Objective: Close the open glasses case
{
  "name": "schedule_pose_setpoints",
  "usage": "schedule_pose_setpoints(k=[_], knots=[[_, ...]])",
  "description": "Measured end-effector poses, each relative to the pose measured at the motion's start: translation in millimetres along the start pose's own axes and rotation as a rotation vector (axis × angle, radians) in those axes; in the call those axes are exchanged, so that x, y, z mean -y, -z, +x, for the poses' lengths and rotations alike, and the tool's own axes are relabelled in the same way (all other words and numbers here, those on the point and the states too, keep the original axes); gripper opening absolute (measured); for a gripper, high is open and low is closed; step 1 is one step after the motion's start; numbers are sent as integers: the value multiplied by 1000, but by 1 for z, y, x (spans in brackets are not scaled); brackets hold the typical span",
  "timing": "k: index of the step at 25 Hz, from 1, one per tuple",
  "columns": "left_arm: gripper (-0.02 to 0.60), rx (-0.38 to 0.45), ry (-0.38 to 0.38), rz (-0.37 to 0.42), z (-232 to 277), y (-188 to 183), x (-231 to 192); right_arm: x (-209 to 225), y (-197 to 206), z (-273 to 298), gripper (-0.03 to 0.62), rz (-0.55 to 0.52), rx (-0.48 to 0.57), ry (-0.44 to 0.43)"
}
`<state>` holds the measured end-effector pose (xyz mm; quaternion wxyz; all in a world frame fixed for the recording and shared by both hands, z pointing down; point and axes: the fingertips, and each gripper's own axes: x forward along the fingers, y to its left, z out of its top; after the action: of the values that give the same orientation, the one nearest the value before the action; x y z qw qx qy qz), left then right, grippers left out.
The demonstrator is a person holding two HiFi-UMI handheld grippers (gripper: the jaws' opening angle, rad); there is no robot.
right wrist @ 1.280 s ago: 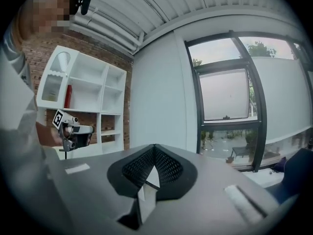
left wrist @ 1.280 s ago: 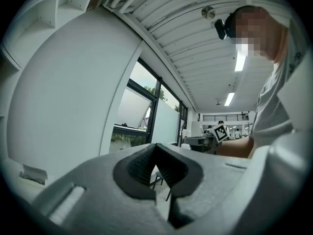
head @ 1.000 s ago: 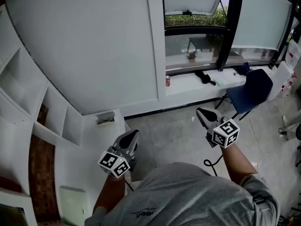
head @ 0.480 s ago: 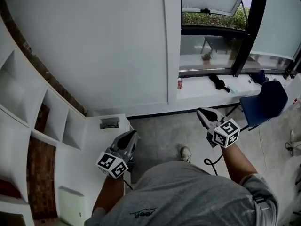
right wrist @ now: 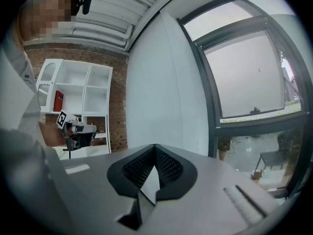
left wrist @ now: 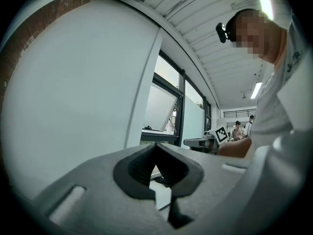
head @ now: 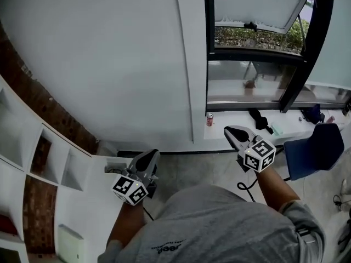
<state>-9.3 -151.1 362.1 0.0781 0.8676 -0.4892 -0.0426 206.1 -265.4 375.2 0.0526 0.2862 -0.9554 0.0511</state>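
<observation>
Both grippers are keeping the same spots low in the head view as a second ago, while the room around them is sliding. The window (head: pixel 258 37) is now sitting nearer the middle, the blue chair (head: pixel 315 152) is lying further right, and the shoe seen on the floor half a second ago is no longer showing.

The left gripper (head: pixel 153 154) is holding its jaws pressed together with nothing between them. Its own view is showing the ribbed pads (left wrist: pixel 142 163) meeting at the tip. The right gripper (head: pixel 229 130) is likewise staying closed and empty, its pads (right wrist: pixel 166 166) touching.

What is looking like the glasses case (head: pixel 113 167), a small grey thing, is lying on the white cabinet top (head: pixel 88 193) just left of the left gripper. Earlier it was lying clear of that gripper; now the gripper is covering its right end. It is too small to tell whether its lid is up.

One compartment of the white shelf unit (right wrist: pixel 78 89) is holding a red thing (right wrist: pixel 57 101) standing upright, too small to identify. A red can (head: pixel 209 119) is standing on the windowsill (head: pixel 215 133).

The person's grey shirt (head: pixel 219 223) is filling the bottom of the head view and hiding the floor beneath.
</observation>
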Motion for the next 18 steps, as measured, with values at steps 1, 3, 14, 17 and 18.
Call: schedule_pose_setpoints(k=[1, 3, 14, 17, 18], knots=[[-3, 2, -6, 4, 16, -2, -1, 14, -2, 3, 9, -6, -2, -10], [-3, 4, -18, 11, 42, -5, -5, 37, -5, 9, 9, -17, -5, -26], [-3, -12, 33, -2, 110, -4, -54, 91, -2, 32, 9, -6, -6, 52], [-3, -29, 88, -6, 120, -3, -62, 93, 1, 31, 9, 2, -5, 116], [-3, -37, 109, -5, 121, -3, -63, 93, 2, 30, 9, 11, -5, 136]])
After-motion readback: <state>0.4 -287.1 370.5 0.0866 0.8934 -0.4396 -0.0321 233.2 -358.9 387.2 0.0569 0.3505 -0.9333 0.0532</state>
